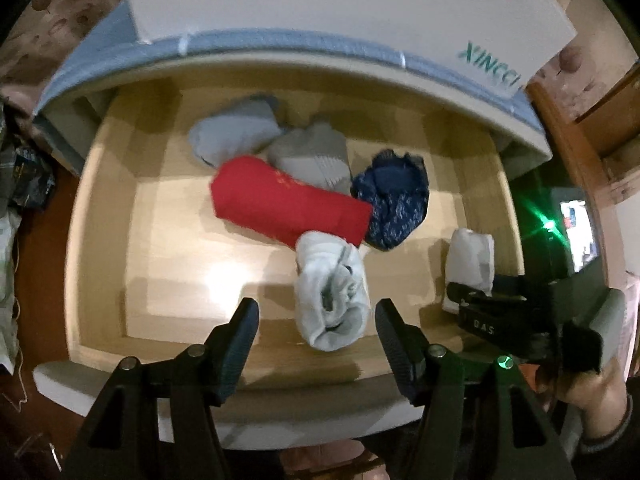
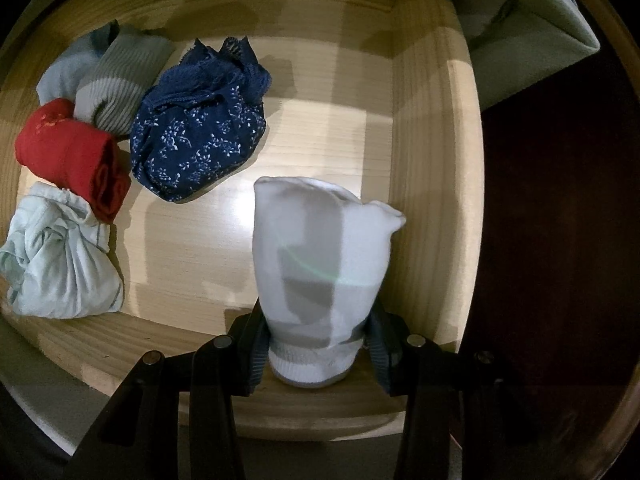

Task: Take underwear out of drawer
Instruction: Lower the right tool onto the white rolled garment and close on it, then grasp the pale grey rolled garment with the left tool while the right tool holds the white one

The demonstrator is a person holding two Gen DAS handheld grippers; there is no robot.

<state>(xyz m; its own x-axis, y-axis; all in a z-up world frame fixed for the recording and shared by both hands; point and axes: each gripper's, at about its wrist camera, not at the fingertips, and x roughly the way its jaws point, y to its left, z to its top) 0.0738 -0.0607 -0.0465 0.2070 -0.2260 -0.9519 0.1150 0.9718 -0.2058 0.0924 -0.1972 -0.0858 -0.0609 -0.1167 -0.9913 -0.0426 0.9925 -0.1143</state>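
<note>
From the left wrist, our left gripper (image 1: 316, 336) hung with jaws spread above the front of the open drawer (image 1: 100, 216), a pale rolled bundle (image 1: 332, 292) lying between and just beyond its fingers. From the right wrist, our right gripper (image 2: 316, 344) pinched a white rolled bundle (image 2: 324, 264) at its near end, close to the drawer's right wall. We judged it light and soft, best squeezed across the roll.
</note>
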